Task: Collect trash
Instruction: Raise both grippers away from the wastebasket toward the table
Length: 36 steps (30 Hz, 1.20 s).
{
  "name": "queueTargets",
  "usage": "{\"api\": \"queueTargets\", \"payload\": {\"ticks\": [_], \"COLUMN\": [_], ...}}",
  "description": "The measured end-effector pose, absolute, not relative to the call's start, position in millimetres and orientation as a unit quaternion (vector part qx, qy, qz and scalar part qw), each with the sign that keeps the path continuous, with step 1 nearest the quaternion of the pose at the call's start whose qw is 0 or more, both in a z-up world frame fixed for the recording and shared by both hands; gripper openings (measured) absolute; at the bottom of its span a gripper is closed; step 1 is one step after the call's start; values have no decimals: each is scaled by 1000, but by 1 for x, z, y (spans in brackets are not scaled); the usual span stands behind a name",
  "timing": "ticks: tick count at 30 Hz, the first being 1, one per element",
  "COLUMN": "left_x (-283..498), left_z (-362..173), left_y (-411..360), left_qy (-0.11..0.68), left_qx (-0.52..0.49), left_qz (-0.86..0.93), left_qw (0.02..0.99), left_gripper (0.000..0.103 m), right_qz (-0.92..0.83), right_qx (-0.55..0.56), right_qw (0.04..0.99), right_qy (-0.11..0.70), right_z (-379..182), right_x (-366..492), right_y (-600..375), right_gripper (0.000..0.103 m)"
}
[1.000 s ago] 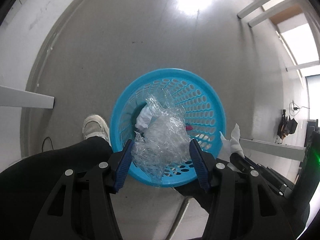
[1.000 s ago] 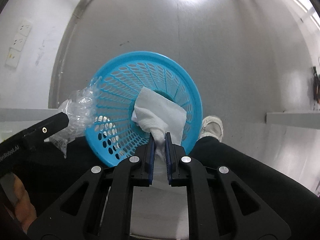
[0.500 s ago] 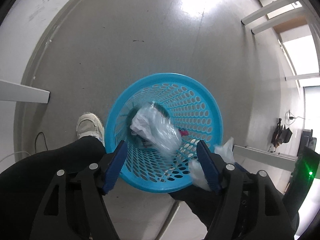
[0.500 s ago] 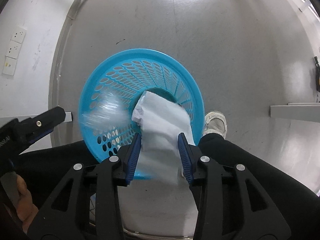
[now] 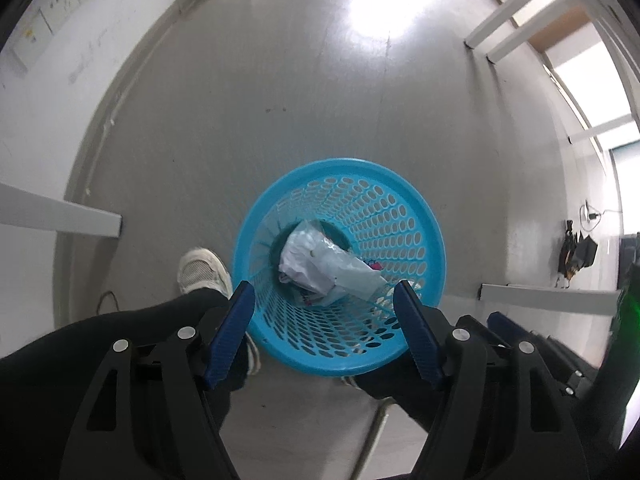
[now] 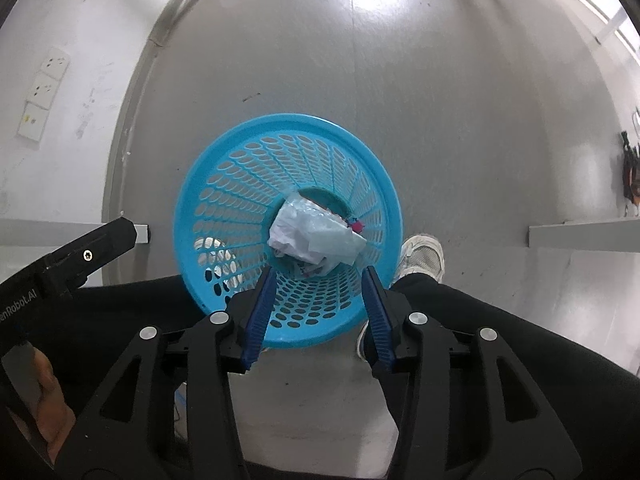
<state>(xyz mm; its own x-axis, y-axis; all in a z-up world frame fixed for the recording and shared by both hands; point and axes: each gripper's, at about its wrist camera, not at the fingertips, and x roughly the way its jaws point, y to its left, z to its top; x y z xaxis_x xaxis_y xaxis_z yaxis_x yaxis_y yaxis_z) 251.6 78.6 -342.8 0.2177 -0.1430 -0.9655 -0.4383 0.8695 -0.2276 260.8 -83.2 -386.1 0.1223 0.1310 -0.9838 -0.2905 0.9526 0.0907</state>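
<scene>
A blue perforated waste basket (image 5: 416,200) stands on the grey floor between the person's legs; it also shows in the right wrist view (image 6: 224,168). Crumpled clear plastic and white tissue (image 5: 320,264) lie at its bottom, with a bit of pink; the same pile shows in the right wrist view (image 6: 312,236). My left gripper (image 5: 324,292) is open and empty, held above the basket's near rim. My right gripper (image 6: 318,276) is open and empty, also above the near rim. The left gripper's body (image 6: 68,264) shows at the left of the right wrist view.
The person's black trousers and white shoes (image 5: 202,270) (image 6: 422,256) flank the basket. White table legs and bars (image 5: 60,216) (image 6: 580,236) stand on both sides. A wall with sockets (image 6: 44,88) is at the left. Cables lie on the floor.
Both grippers opened and dropped their loads: the clear plastic from the left and the white tissue from the right fell into the basket. Both grippers have risen slightly.
</scene>
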Motion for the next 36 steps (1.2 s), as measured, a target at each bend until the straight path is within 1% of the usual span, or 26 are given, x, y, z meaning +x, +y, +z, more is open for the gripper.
{"api": "queueTargets", "payload": {"ticks": [5,9,11,14,15,18,23,25,27,29,36], "left_x": [234,216,205,195,191,178,155,141,128,115,84], "left_z": [-318,-291,-278,-265,-259,-243,-216,-200,-185,-173,-150], "left_y": [76,64,57,54,54,50,34,29,26,26,30], "left_qy": [605,586,576,566,561,544,525,509,490,473,435], "left_qx": [-215,-188,-162,-160,-163,-160,-131,-126,-121,-111,-113], "left_qz": [99,79,78,69,66,62,49,42,34,32,24], "left_qw": [760,784,798,806,809,821,840,850,862,874,893], "left_gripper": [71,71,71,71,71,76,77,80,83,84,84], "right_qz": [152,170,177,190,196,208,222,227,235,244,261], "right_qx": [-76,-90,-95,-93,-93,-94,-97,-105,-105,-104,-99], "right_qw": [768,787,795,804,807,814,831,842,851,857,874], "right_qy": [618,586,573,555,550,534,501,479,458,442,398], "right_z": [-356,-330,-318,-300,-295,-280,-252,-236,-222,-210,-180], "right_x": [238,215,205,191,187,172,147,135,125,116,97], "right_y": [-87,-90,-93,-100,-103,-110,-117,-119,-123,-128,-143], "right_gripper": [48,53,54,55,58,62,62,63,67,69,69]}}
